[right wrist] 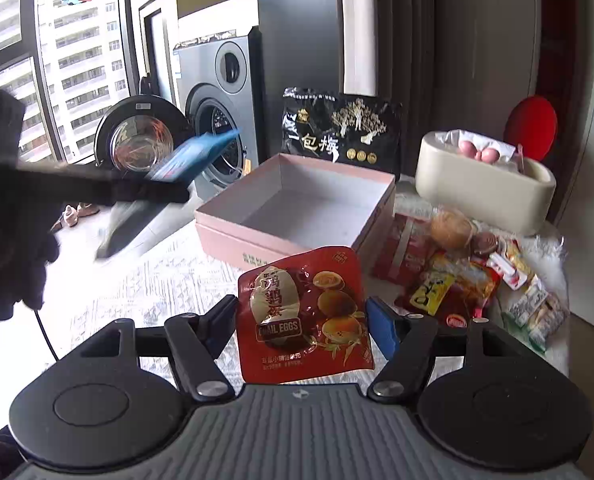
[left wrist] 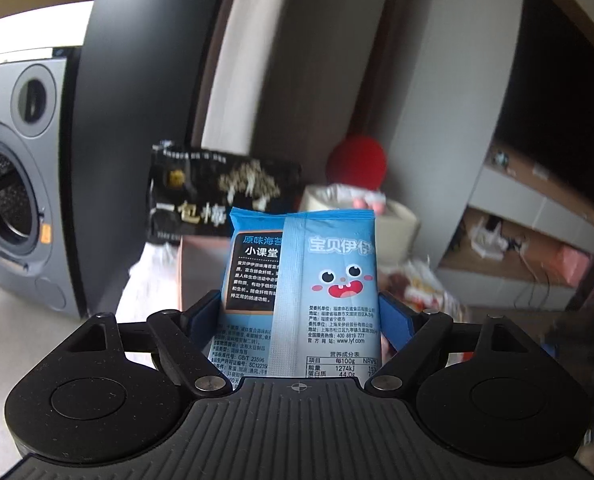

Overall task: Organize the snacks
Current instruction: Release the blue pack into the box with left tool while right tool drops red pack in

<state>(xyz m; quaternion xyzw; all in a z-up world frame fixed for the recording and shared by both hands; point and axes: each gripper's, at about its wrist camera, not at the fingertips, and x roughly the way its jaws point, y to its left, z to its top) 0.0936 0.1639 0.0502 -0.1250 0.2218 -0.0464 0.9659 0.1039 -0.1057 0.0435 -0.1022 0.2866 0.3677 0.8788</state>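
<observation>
Right gripper [right wrist: 301,320] clamped on red quail-egg packet [right wrist: 303,316]; left gripper [left wrist: 299,312] clamped on blue seaweed packet [left wrist: 303,280]; pink box [right wrist: 297,204] beyond, open.

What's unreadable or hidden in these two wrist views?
- Blue seaweed packet: its lower end is hidden behind the left gripper body in the left wrist view.
- Left gripper and its packet: motion-blurred in the right wrist view.
- Pink box: near inner wall out of sight.
- Snack pile: labels too small.
- Quail egg packet: bottom edge hidden by the right gripper.
</observation>
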